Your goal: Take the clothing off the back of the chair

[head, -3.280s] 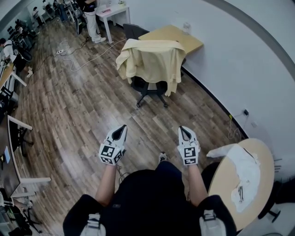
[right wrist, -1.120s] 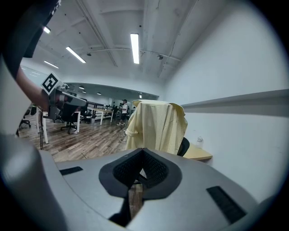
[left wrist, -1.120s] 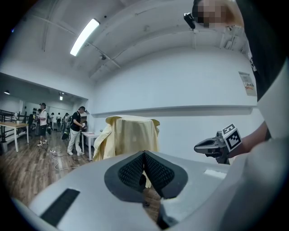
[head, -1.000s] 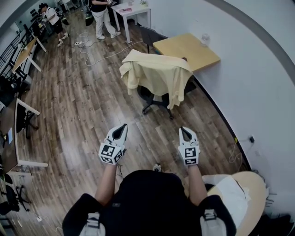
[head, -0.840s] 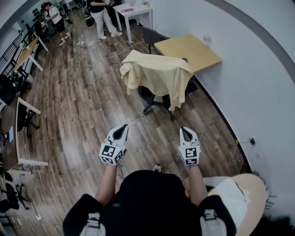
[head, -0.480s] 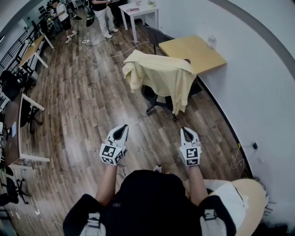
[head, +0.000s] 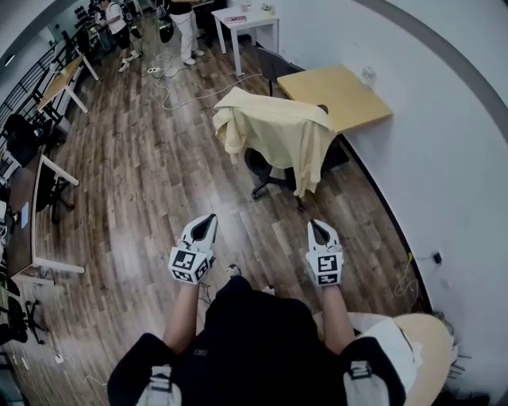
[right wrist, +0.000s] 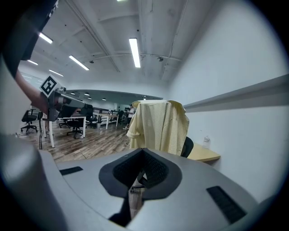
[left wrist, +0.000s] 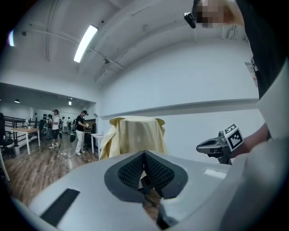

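A pale yellow shirt (head: 274, 131) hangs over the back of a black office chair (head: 274, 176) ahead of me on the wood floor. It also shows as the yellow shirt (left wrist: 135, 134) straight ahead in the left gripper view and as the yellow shirt (right wrist: 159, 126) in the right gripper view. My left gripper (head: 208, 219) and right gripper (head: 314, 225) are held side by side at waist height, well short of the chair. Both point at it. Each has its jaws together with nothing between them.
A light wooden table (head: 337, 93) stands behind the chair against the white wall (head: 444, 135). A round table (head: 409, 353) with a white cloth is at my lower right. Desks (head: 36, 210) line the left. Cables (head: 171, 86), a white table (head: 246, 17) and people (head: 184, 28) are at the far end.
I have walked toward the chair: the round table has slid back to my lower right and the chair sits nearer. Both grippers keep the same pose in front of me.
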A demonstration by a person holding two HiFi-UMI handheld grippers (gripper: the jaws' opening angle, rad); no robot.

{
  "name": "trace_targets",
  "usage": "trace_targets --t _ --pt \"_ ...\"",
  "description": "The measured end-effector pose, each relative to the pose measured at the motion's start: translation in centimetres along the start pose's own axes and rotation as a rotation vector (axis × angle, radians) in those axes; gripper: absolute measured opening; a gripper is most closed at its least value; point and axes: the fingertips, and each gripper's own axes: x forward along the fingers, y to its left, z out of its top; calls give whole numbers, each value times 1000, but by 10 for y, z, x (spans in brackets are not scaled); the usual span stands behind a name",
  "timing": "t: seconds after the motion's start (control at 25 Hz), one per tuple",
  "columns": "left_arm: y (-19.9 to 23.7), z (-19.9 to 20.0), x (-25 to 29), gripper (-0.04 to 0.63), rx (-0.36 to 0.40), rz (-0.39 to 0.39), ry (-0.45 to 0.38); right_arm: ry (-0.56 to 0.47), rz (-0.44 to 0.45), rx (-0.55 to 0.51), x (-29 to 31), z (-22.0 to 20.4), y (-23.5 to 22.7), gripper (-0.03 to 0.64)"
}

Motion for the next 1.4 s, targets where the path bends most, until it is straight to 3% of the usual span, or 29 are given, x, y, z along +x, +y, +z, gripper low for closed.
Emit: trace_targets --t 0.32,1.4 --pt "-9 0 9 2 14 -18 8 -9 -30 11 -7 -4 -13 -5" --pt "26 2 44 2 -12 -34 -13 -4 -64 -9 18 15 -22 -5"
